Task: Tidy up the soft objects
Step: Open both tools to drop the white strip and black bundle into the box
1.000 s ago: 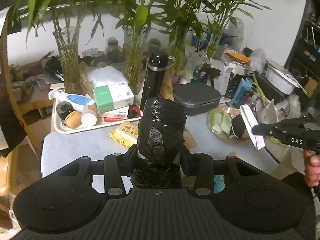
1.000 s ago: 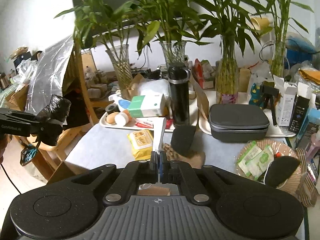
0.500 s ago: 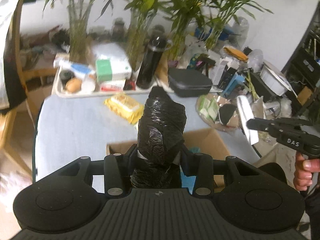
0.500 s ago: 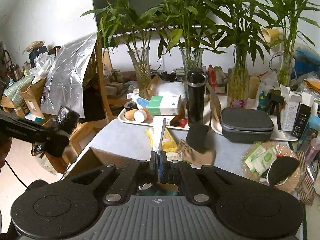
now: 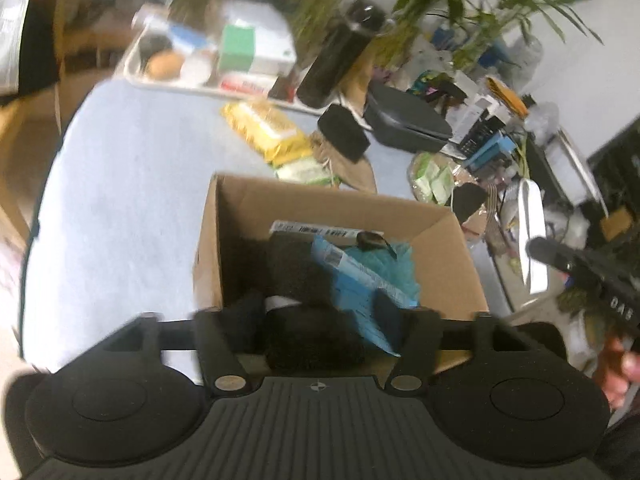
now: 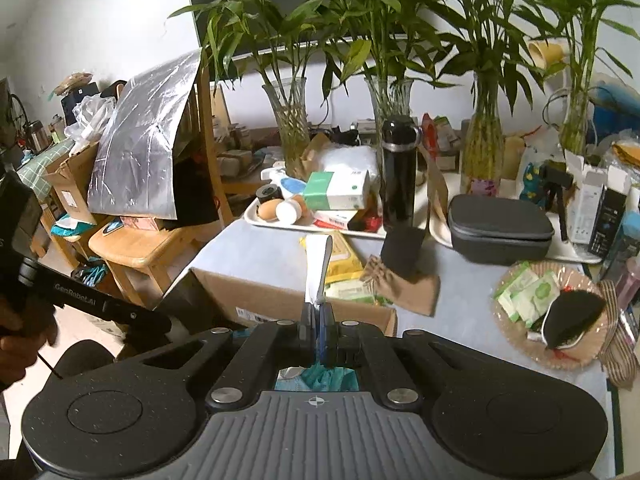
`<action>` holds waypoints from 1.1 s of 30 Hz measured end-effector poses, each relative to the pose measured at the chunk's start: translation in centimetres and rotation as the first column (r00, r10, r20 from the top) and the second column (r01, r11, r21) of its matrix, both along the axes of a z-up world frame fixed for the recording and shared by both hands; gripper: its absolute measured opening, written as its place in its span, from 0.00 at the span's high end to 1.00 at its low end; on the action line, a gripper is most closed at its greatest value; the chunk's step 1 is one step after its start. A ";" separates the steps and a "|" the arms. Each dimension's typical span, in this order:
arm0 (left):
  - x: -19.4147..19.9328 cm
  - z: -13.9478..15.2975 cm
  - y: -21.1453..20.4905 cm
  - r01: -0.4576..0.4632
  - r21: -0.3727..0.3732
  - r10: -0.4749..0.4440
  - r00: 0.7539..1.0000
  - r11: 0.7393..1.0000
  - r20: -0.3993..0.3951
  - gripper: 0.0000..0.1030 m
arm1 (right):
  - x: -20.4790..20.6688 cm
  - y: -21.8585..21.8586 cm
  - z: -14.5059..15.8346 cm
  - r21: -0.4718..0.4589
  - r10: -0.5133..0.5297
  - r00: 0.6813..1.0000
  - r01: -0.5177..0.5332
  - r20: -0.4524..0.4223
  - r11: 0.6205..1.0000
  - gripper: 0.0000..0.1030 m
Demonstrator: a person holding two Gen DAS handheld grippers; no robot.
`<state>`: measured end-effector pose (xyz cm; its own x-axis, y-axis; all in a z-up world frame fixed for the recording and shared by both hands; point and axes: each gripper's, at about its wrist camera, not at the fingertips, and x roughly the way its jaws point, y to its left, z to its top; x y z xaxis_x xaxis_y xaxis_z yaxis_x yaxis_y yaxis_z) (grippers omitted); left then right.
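An open cardboard box (image 5: 208,240) stands on the pale blue table, and my left gripper (image 5: 318,308) hangs over its near end, pointing down into it. Its jaws are opening. Between them a black plastic-wrapped bundle (image 5: 304,280) lies low in the box, with gaps showing beside the fingers (image 5: 250,314). A blue packet (image 5: 352,276) and teal mesh (image 5: 396,256) lie in the box beside it. My right gripper (image 6: 318,312) is shut on a thin white packet (image 6: 318,268) that stands up from its tips, above the box's (image 6: 260,296) near corner.
Beyond the box lie a yellow pack (image 6: 340,256), a black sponge (image 6: 402,250) on a brown pouch (image 6: 404,288), a black bottle (image 6: 398,176), a grey case (image 6: 500,228), a white tray (image 6: 256,216) and a woven plate (image 6: 592,356) of sachets. Glass vases line the back. A wooden chair (image 6: 136,244) stands left.
My left gripper has dipped and rolled over the box, its jaws have spread, and the black bundle has gone from upright between them to down inside the box. The right gripper still holds the white packet.
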<state>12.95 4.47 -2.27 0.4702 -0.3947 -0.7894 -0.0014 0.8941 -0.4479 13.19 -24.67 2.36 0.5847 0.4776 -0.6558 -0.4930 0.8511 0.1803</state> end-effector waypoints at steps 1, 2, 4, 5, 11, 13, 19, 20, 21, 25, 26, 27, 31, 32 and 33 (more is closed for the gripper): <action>-0.3 -0.2 0.1 -0.004 -0.003 0.004 1.000 1.000 0.007 0.29 | -0.1 -0.1 -0.2 -0.001 -0.001 1.000 0.001 -0.005 1.000 0.96; -0.6 -0.2 0.2 -0.008 0.004 0.008 1.000 1.000 0.017 0.29 | -0.2 -0.3 -0.4 -0.002 -0.002 1.000 0.002 -0.010 1.000 0.96; -1.3 -0.2 0.4 -0.024 0.022 0.023 0.999 0.999 0.034 0.29 | -0.2 -0.5 -0.7 0.000 -0.006 1.000 0.006 -0.021 1.000 0.96; -1.7 -0.1 0.5 -0.029 0.025 0.028 0.998 0.999 0.049 0.29 | -0.3 -0.6 -0.8 0.000 -0.007 1.000 0.007 -0.026 1.000 0.96; -3.5 0.6 0.7 -0.046 0.082 0.034 0.990 0.996 0.139 0.29 | -0.3 -0.8 -1.7 0.000 -0.012 0.999 0.012 -0.051 1.000 0.96; -3.9 0.8 0.7 -0.053 0.101 0.036 0.986 0.993 0.164 0.29 | -0.2 -0.7 -2.0 -0.001 -0.014 0.998 0.013 -0.060 1.000 0.96; -4.7 1.0 0.2 -0.053 0.152 0.020 0.977 0.987 0.212 0.29 | -0.1 -0.1 -2.2 0.001 -0.008 0.998 0.008 -0.064 1.000 0.96; -4.9 1.1 0.1 -0.051 0.161 0.015 0.976 0.986 0.219 0.29 | -0.1 0.0 -2.1 0.000 -0.005 0.998 0.005 -0.061 1.000 0.96; -5.0 1.1 0.1 -0.048 0.169 0.008 0.974 0.984 0.227 0.29 | -0.1 0.2 -2.0 -0.001 -0.003 0.998 0.003 -0.059 1.000 0.96; -5.4 1.0 0.1 -0.048 0.186 0.000 0.968 0.981 0.249 0.29 | 0.0 0.8 -1.6 -0.005 0.012 0.999 -0.013 -0.047 1.000 0.96; -5.5 1.0 0.1 -0.049 0.188 0.000 0.967 0.981 0.254 0.29 | 0.0 1.0 -1.5 -0.006 0.016 0.999 -0.016 -0.045 1.000 0.96; -5.5 1.1 0.0 -0.052 0.189 0.001 0.966 0.981 0.258 0.29 | 0.1 1.1 -1.5 -0.006 0.019 0.999 -0.020 -0.044 1.000 0.96; -5.6 1.2 -0.2 -0.051 0.211 -0.010 0.960 0.976 0.281 0.29 | 0.6 2.1 -2.6 -0.036 0.026 0.997 -0.029 -0.073 0.999 0.91; -5.6 1.1 -0.3 -0.053 0.220 -0.013 0.958 0.974 0.286 0.29 | 0.7 2.4 -3.1 -0.056 0.028 0.996 -0.033 -0.088 0.998 0.88; -5.6 1.2 -0.4 -0.053 0.230 -0.016 0.957 0.972 0.289 0.29 | 0.9 2.7 -3.6 -0.074 0.026 0.994 -0.034 -0.102 0.997 0.73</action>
